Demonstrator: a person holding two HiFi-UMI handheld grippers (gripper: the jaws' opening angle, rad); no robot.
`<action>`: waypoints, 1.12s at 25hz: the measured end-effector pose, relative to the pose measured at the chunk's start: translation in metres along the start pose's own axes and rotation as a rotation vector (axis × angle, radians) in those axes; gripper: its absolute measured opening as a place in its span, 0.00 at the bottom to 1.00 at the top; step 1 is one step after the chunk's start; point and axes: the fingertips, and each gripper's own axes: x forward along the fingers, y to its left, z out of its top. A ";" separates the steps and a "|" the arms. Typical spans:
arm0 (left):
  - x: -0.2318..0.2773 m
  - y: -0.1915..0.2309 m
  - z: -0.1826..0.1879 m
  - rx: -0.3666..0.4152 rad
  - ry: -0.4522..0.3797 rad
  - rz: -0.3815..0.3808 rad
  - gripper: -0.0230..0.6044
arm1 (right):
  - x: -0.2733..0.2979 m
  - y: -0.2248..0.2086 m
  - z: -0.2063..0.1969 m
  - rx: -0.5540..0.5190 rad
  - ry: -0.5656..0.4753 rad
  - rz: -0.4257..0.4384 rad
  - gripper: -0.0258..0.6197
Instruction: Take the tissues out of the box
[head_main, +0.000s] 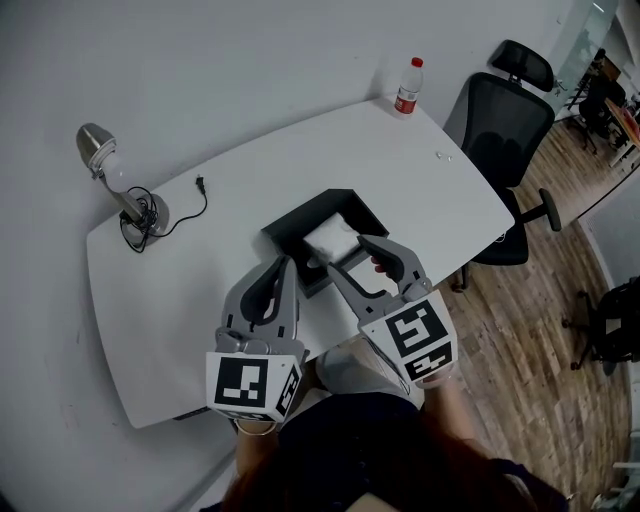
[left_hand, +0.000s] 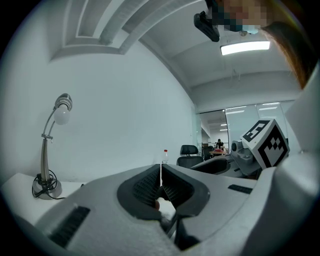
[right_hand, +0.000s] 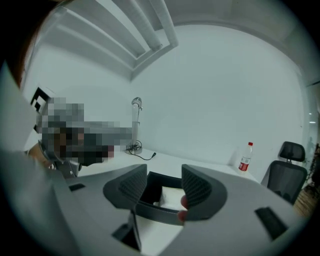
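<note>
A black open box (head_main: 296, 226) sits on the white table (head_main: 420, 170) near its front edge, with white tissues (head_main: 333, 240) inside. My right gripper (head_main: 351, 258) hangs just above the box's near side, open, nothing between its jaws. In the right gripper view the tissues (right_hand: 171, 199) and the box's dark front wall (right_hand: 156, 213) show through the gap of the right gripper (right_hand: 165, 182). My left gripper (head_main: 290, 264) is to the left of the box, by its near corner. In the left gripper view the left gripper (left_hand: 160, 172) is shut, pads meeting, nothing between them.
A desk lamp (head_main: 115, 175) with a loose cable and plug (head_main: 200, 183) stands at the table's far left. A red-capped bottle (head_main: 408, 86) stands at the far right corner. A black office chair (head_main: 505, 130) is beyond the right edge, on wooden floor.
</note>
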 end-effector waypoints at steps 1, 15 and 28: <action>0.003 0.002 -0.001 -0.003 0.001 0.002 0.08 | 0.004 -0.001 -0.003 -0.003 0.013 0.006 0.38; 0.039 0.025 -0.012 -0.042 0.024 0.007 0.08 | 0.054 -0.013 -0.045 -0.028 0.234 0.082 0.46; 0.070 0.046 -0.025 -0.075 0.052 0.006 0.08 | 0.089 -0.022 -0.083 -0.062 0.436 0.139 0.48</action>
